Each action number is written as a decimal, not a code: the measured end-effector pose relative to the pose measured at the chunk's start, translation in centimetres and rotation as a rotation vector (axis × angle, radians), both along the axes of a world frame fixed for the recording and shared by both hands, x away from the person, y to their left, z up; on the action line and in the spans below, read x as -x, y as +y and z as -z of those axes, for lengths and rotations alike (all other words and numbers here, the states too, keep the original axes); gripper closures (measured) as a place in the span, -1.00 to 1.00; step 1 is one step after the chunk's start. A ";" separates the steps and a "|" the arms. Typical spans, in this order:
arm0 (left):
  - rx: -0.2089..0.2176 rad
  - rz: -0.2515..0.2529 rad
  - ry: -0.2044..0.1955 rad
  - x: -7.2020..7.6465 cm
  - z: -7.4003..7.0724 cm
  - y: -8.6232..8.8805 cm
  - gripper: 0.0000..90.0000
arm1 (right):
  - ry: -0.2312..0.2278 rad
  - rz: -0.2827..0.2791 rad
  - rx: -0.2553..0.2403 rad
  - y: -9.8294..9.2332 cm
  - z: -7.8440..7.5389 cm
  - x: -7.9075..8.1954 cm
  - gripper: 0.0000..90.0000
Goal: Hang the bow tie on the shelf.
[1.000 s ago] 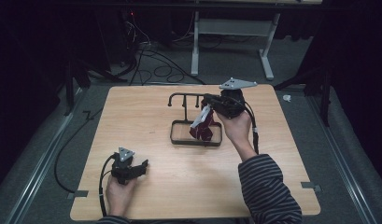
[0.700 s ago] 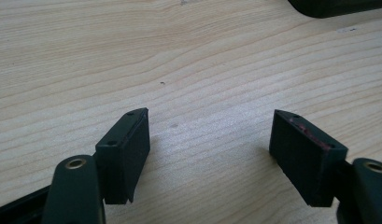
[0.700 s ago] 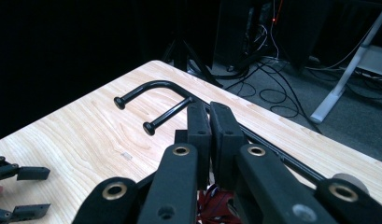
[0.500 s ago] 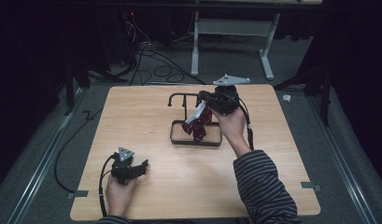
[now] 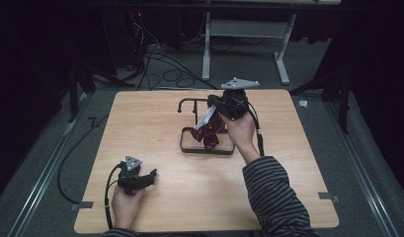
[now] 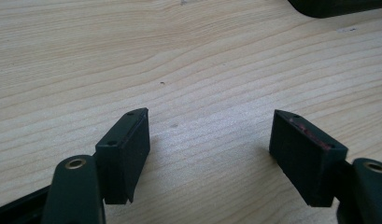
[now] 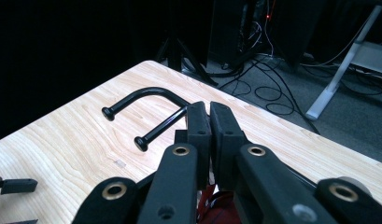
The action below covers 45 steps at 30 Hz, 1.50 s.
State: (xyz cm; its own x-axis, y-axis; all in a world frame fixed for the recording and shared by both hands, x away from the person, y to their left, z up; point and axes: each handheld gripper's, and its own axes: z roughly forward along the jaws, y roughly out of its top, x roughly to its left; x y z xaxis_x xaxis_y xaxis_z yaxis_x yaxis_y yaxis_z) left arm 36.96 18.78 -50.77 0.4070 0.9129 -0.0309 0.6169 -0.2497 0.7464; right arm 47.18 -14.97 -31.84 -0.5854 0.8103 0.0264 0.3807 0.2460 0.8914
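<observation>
A dark red patterned cloth [image 5: 209, 132] with a white tag hangs from my right gripper [image 5: 213, 104], which is shut on its top end. The cloth dangles over the base [image 5: 189, 147] of a black wire stand whose curved arms [image 5: 187, 102] reach left. In the right gripper view the jaws of my right gripper [image 7: 209, 114] press together, a bit of the red cloth [image 7: 215, 204] shows under them, and the stand's two knobbed arms [image 7: 146, 95] lie just beyond the tips. My left gripper [image 5: 150, 176] rests open on the table at the lower left, and the left gripper [image 6: 209, 126] has bare wood between its jaws.
The light wooden table [image 5: 140, 123] has its edges on all sides, with dark floor around. Cables [image 5: 155, 54] and a white desk frame [image 5: 244, 34] stand beyond the far edge. A striped sleeve [image 5: 273, 197] crosses the table's right front.
My right gripper has shifted slightly left and away with the cloth, which swung a little over the stand's base. The left gripper has stayed put.
</observation>
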 end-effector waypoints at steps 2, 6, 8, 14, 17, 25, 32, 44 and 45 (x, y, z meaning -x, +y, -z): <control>0.000 0.000 0.000 0.0 0.0 0.0 -0.35 | 0.001 0.007 0.001 0.1 -0.1 -0.3 0.98; 0.000 0.001 0.001 0.0 0.0 0.0 -0.35 | -0.004 0.011 0.002 0.3 -0.2 -0.4 0.98; -0.001 0.001 0.001 0.0 0.0 0.0 -0.35 | -0.003 0.013 0.001 0.3 -0.2 -0.5 0.98; -0.001 0.001 0.000 0.0 0.0 0.0 -0.35 | 0.000 0.022 0.005 0.7 0.1 -0.8 0.98; -0.001 0.000 -0.001 0.0 0.0 0.0 -0.35 | 0.003 0.028 0.004 0.8 0.2 -0.9 0.98; 0.000 0.000 -0.001 0.0 0.0 0.0 -0.35 | 0.001 0.028 0.013 1.1 0.4 -1.2 0.98; 0.000 0.000 -0.001 0.0 0.0 0.0 -0.35 | 0.004 0.023 0.019 1.5 0.4 -1.3 0.97; -0.001 0.000 -0.001 0.0 0.0 0.0 -0.35 | 0.016 0.022 0.034 1.7 0.7 -1.5 0.96; -0.001 0.000 -0.001 0.0 0.0 0.0 -0.35 | 0.016 0.021 0.034 1.7 0.7 -1.5 0.96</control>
State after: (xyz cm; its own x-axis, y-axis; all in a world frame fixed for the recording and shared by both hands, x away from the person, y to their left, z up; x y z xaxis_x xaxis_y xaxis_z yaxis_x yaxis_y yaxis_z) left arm 36.95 18.74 -50.78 0.4075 0.9127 -0.0297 0.6162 -0.2508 0.7466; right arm 48.67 -13.30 -32.54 -0.5681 0.8229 0.0078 0.4006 0.2682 0.8761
